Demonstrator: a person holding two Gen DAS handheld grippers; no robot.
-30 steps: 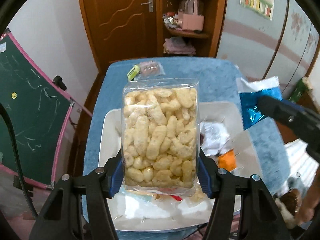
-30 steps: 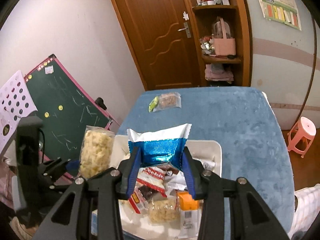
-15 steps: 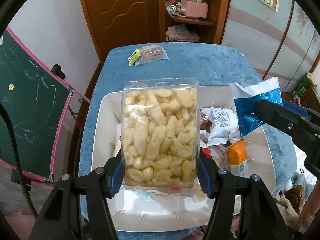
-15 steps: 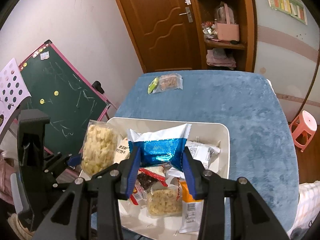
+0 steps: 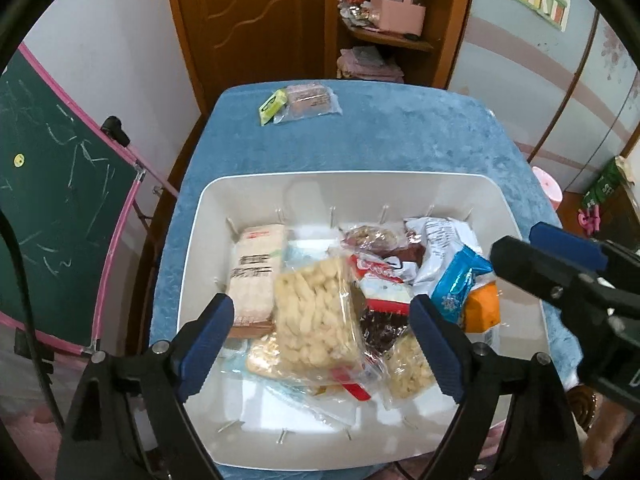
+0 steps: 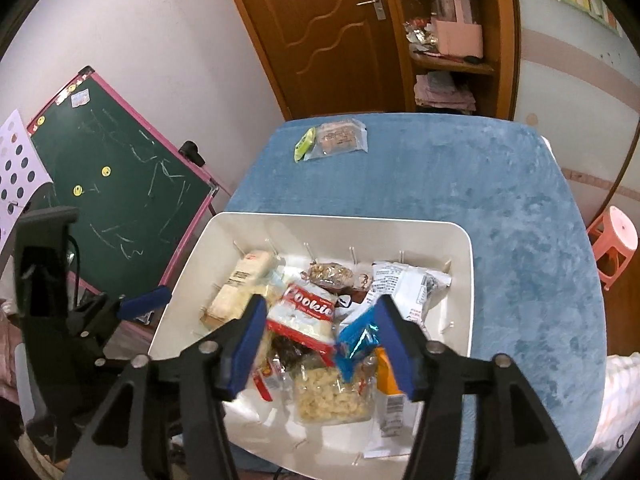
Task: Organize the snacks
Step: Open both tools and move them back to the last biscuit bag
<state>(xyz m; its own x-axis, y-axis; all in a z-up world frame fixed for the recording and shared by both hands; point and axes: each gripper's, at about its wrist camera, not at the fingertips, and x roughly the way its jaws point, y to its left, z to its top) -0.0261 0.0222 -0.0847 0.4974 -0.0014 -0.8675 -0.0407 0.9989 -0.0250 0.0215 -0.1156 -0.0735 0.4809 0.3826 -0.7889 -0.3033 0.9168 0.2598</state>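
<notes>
both fingers spread now: left gripper [image 5: 322, 316] dropped the puffs bag [image 5: 316, 316], right gripper [image 6: 320, 340] the blue pack [image 6: 356, 340], into the bin [image 5: 200, 216]. 2 pkts left on the surface.

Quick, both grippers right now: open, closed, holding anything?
Left gripper: open, empty; the puffed-snack bag lies in the white bin.
Right gripper: open, holding nothing; the blue packet lies loose between its fingers.

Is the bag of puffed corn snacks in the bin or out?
In. The puffed corn bag lies atop other packets inside the white bin, released.
</notes>
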